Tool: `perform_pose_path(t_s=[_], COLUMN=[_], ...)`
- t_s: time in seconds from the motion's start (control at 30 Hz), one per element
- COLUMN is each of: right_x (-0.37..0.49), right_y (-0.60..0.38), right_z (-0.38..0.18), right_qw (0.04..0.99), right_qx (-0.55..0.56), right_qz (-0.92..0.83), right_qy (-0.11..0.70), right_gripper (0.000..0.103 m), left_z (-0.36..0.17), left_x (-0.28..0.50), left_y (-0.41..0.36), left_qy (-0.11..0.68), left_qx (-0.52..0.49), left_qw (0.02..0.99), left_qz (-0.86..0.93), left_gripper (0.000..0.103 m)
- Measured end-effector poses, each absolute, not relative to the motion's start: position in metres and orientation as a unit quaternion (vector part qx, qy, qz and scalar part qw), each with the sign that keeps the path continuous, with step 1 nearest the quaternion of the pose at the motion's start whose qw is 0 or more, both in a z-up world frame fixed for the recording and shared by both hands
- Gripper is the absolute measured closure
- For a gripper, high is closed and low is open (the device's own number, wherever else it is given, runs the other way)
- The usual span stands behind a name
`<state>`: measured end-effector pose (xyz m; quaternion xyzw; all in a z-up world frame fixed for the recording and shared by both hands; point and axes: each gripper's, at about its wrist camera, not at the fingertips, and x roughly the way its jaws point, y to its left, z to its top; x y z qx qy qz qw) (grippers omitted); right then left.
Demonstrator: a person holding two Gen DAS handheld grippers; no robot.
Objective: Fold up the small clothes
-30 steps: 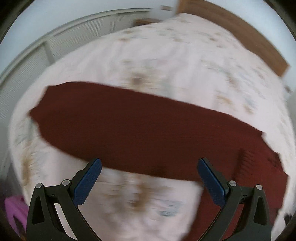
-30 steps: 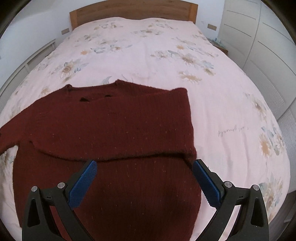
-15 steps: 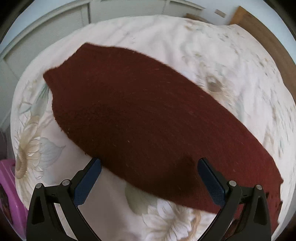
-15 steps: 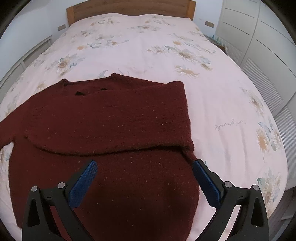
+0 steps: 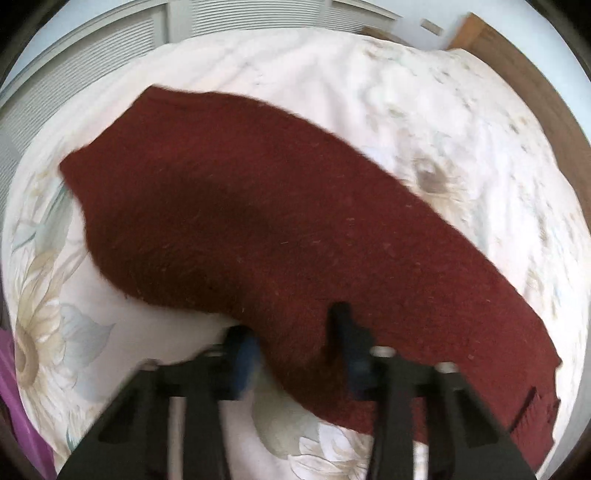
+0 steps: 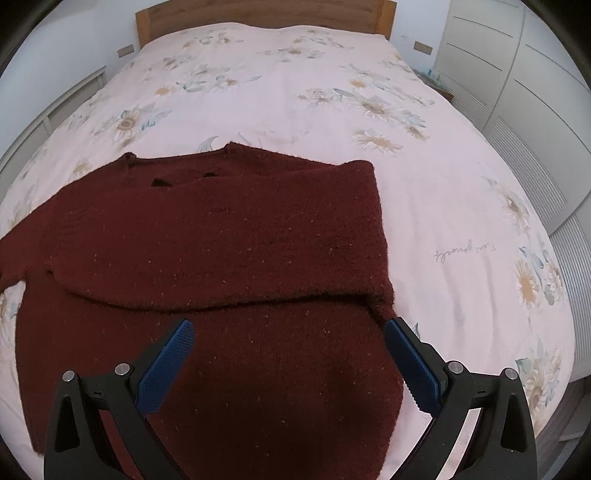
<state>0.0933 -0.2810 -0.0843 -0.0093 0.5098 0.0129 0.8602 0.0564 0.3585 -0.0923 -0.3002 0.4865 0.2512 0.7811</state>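
Sweater (image 6: 221,258), dark red knit with tiny light flecks, is lying flat on the bed (image 6: 288,96), on a pale pink cover printed with sunflowers. From the right wrist view its right sleeve is folded across the chest, so you get a thick edge running side to side over the body. The other sleeve (image 5: 258,221) is stretched out long over the cover in the left wrist view.

Only writing I can spot is a line of cursive script (image 6: 463,252) printed on the cover to the right of the sweater, upside down from here and not readable.

Right gripper (image 6: 290,363) hangs over the lower part of the sweater with its blue-padded fingers (image 6: 166,365) spread wide, nothing between them. Left gripper (image 5: 295,345) is blurry, down at the near edge of the outstretched sleeve, fingers partway together with sleeve fabric between them; can't tell if they're actually pinching it.

Wooden headboard (image 6: 258,14) at the far end, white slatted cupboard doors (image 6: 524,110) along the right side. A purple thing (image 5: 14,398) pokes in at the left edge, too cropped to identify.
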Motion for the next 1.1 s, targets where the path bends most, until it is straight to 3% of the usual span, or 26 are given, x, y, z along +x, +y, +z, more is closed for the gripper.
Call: perform_pose_path(t_s=[0.07, 0.37, 0.77, 1.1], right_x=[0.093, 0.097, 0.106, 0.117], right_y=[-0.281, -0.275, -0.279, -0.313], right_z=[-0.084, -0.079, -0.065, -0.052], right_qw=[0.860, 0.863, 0.873, 0.877], right_qx=[-0.007, -0.010, -0.011, -0.019], right_qz=[0.013, 0.031, 0.046, 0.019], right_qy=[0.509, 0.504, 0.486, 0.480], right_gripper=[0.001, 0.001, 0.001, 0.001], left_z=[-0.088, -0.040, 0.017, 0.004], left_x=[0.059, 0.072, 0.112, 0.177], left_y=[0.358, 0.306, 0.153, 0.022], left_qy=[0.492, 0.491, 0.486, 0.493], left_qx=[-0.297, -0.202, -0.120, -0.055], left_qw=[0.784, 0.827, 0.865, 0.866], left_qz=[0.236, 0.184, 0.036, -0.052], left_gripper=[0.090, 0.091, 0.091, 0.092])
